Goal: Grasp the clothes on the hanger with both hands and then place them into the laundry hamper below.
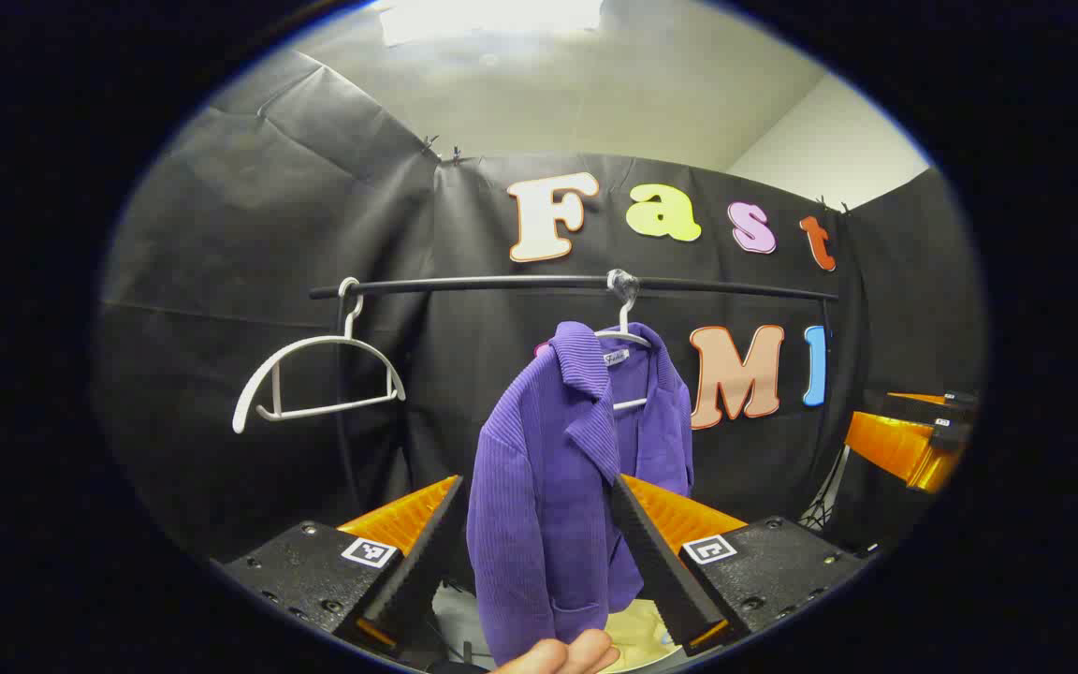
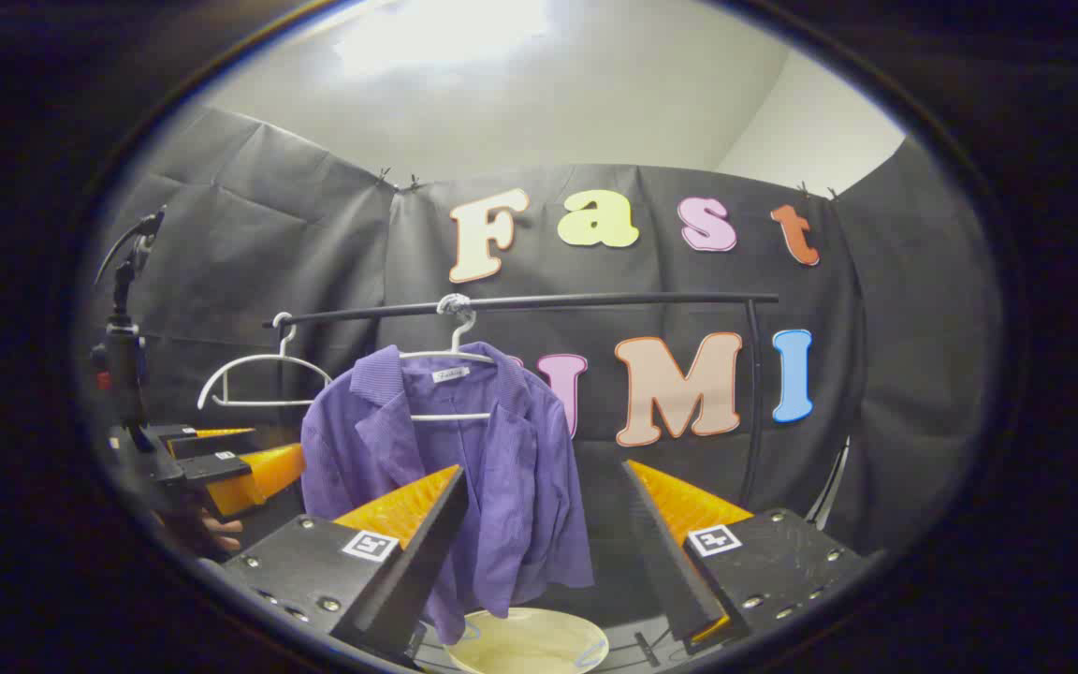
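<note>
On the black rail (image 2: 595,301), a purple jacket (image 2: 464,468) hangs from a white hanger (image 2: 450,360), directly above the pale hamper (image 2: 525,644). It looks soft and limp, so the shoulders seem best for gripping. Both the left hand-held gripper (image 1: 539,534) and right hand-held gripper (image 2: 544,534) are wide open, holding nothing.

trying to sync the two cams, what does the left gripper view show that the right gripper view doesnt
Left gripper view: a fingertip at the bottom edge, below the purple jacket, and the right gripper far right.

Right gripper view: a camera stand at far left, the left gripper beside it, and the hamper's pale rim below the jacket.

Both: the jacket on its hanger, an empty white hanger, the black rail, open fingers.
</note>
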Action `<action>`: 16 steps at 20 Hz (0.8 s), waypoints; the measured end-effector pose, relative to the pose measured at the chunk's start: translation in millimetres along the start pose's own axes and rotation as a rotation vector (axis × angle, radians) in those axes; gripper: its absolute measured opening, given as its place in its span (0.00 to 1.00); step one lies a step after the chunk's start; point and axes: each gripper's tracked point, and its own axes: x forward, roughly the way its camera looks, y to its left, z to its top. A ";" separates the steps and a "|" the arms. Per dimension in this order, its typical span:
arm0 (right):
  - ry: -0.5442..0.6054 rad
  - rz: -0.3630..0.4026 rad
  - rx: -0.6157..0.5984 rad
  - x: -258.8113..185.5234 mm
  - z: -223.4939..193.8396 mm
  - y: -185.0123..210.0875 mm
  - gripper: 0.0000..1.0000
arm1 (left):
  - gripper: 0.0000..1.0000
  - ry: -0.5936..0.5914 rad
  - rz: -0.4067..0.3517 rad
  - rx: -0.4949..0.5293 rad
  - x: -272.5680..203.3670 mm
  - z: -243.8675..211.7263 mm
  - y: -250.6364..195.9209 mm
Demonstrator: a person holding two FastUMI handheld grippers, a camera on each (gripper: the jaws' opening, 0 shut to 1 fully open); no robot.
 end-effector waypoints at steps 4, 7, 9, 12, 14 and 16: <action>-0.006 0.001 -0.010 -2.9 4.4 -0.5 0.99 | 0.95 -0.012 0.014 0.010 -1.4 5.7 0.8; -0.016 -0.009 -0.019 -6.8 5.8 -7.4 0.99 | 0.95 -0.039 0.017 0.003 0.4 15.3 0.5; -0.019 -0.013 -0.023 -6.3 3.9 -12.0 0.96 | 0.95 -0.033 0.003 0.002 2.1 14.0 -4.0; -0.012 0.015 -0.017 -7.6 -1.5 -14.6 0.94 | 0.95 -0.035 -0.009 -0.002 2.2 13.4 -11.1; -0.021 0.048 0.003 -7.4 -2.8 -18.0 0.96 | 0.95 -0.043 -0.014 -0.011 5.0 13.0 -20.7; -0.055 0.073 0.010 -3.8 0.2 -24.8 0.97 | 0.95 -0.040 -0.012 -0.010 10.8 10.1 -28.9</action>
